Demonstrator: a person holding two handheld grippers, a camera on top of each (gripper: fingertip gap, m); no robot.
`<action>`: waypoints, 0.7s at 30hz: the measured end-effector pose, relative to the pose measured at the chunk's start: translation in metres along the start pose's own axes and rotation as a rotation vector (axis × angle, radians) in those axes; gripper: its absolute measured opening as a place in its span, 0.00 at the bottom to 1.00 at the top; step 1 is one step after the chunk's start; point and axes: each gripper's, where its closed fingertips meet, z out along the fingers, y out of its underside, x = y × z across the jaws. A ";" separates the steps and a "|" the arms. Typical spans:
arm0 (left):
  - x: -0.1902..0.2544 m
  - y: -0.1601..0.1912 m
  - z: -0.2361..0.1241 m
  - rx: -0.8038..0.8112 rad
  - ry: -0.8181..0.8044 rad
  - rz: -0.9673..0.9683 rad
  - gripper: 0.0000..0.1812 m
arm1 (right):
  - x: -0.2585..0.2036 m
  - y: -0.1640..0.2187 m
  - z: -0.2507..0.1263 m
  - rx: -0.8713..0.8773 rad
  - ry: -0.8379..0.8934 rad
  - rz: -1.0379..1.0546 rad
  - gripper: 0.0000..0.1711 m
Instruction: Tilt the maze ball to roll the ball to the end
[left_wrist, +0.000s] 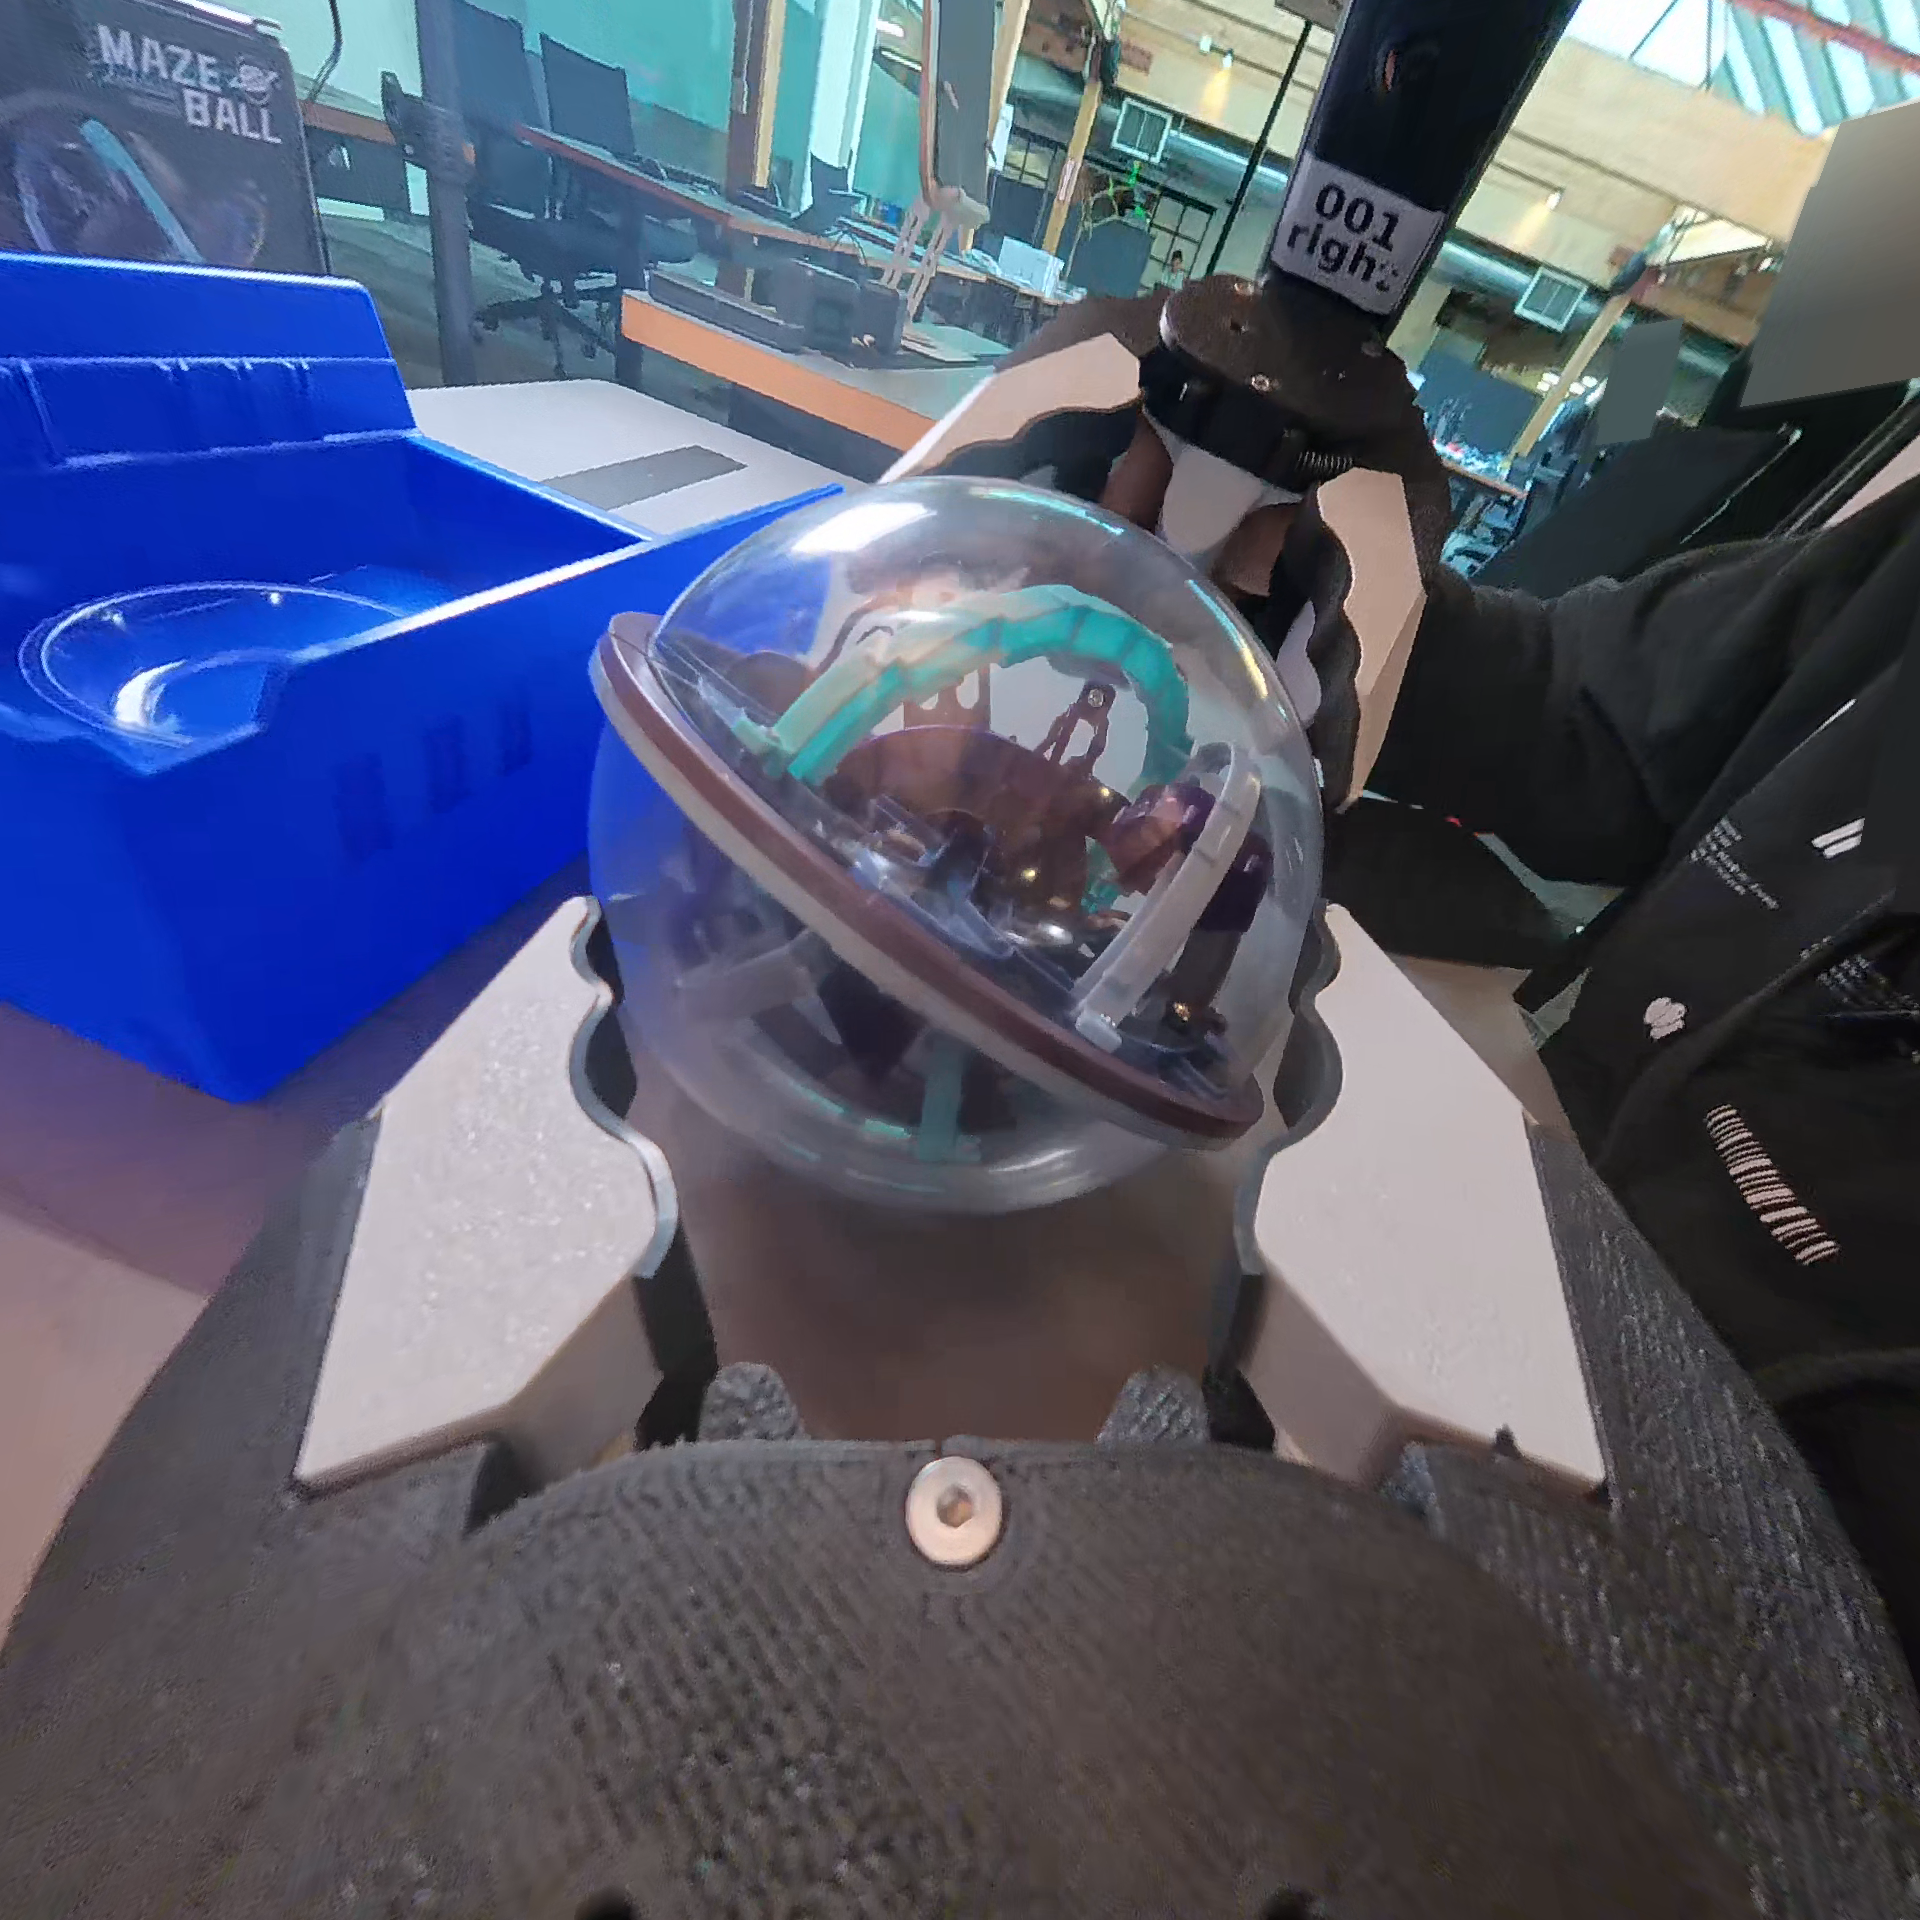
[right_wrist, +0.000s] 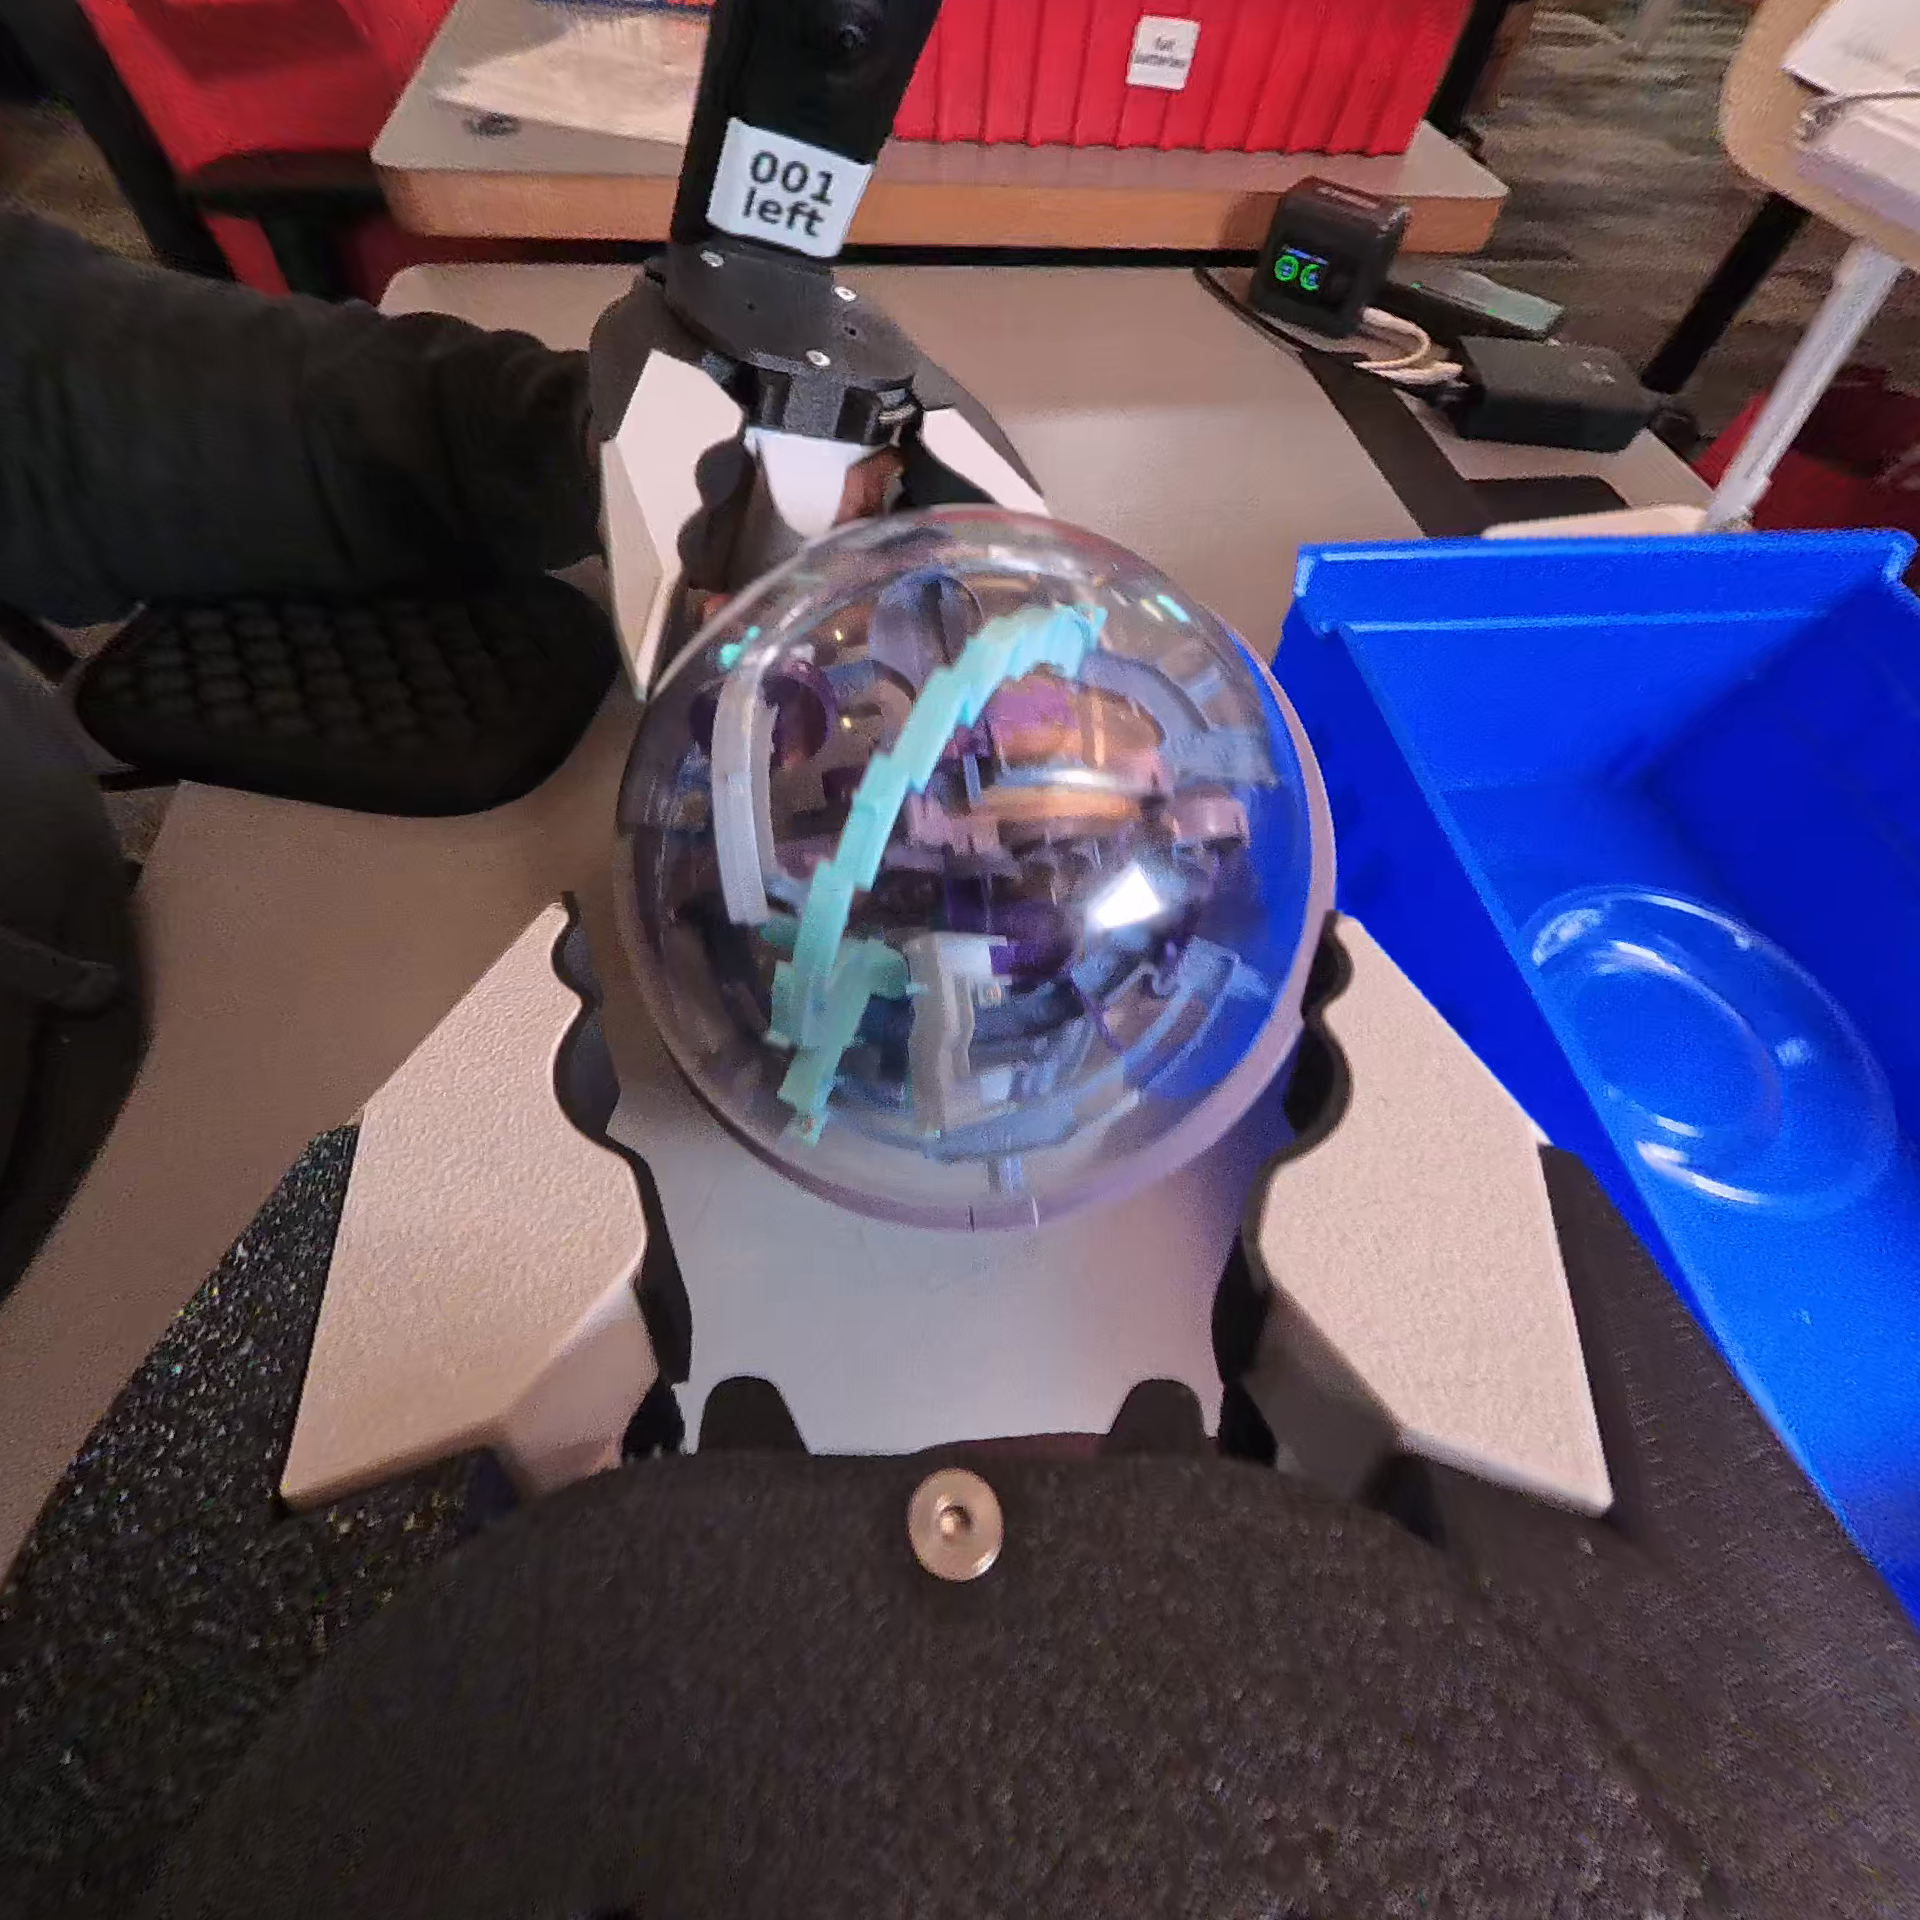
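The maze ball (left_wrist: 935, 831) is a clear sphere with teal, white and purple tracks inside and a brown ring around its middle. The ring slants from upper left down to lower right in the left wrist view. My left gripper (left_wrist: 951, 925) is shut on the ball, one finger on each side. My right gripper (right_wrist: 951, 935) is shut on the maze ball (right_wrist: 966, 862) from the opposite side. The ball hangs above the table between them. Each view shows the other gripper's black body behind the ball (left_wrist: 1278, 395) (right_wrist: 790, 343). I cannot make out the small ball inside.
A blue bin (left_wrist: 312, 831) (right_wrist: 1558, 727) stands close beside the ball, with a clear dome-shaped tray (left_wrist: 177, 665) (right_wrist: 1704, 1049) in it. The maze ball's box (left_wrist: 156, 135) stands behind the bin. Black-sleeved arms (left_wrist: 1610, 727) (right_wrist: 260, 436) hold the grippers. Black electronics (right_wrist: 1330, 249) lie at the table's far edge.
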 end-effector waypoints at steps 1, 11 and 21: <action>-0.001 0.001 -0.001 0.004 0.001 -0.017 0.70 | 0.002 0.004 -0.004 0.005 0.019 0.014 0.77; 0.004 0.044 0.012 -0.186 0.028 -0.034 0.64 | 0.003 0.031 -0.005 -0.011 0.095 0.002 0.77; 0.001 0.023 0.011 -0.081 -0.033 0.072 0.73 | 0.002 0.026 0.001 -0.034 0.062 -0.073 0.77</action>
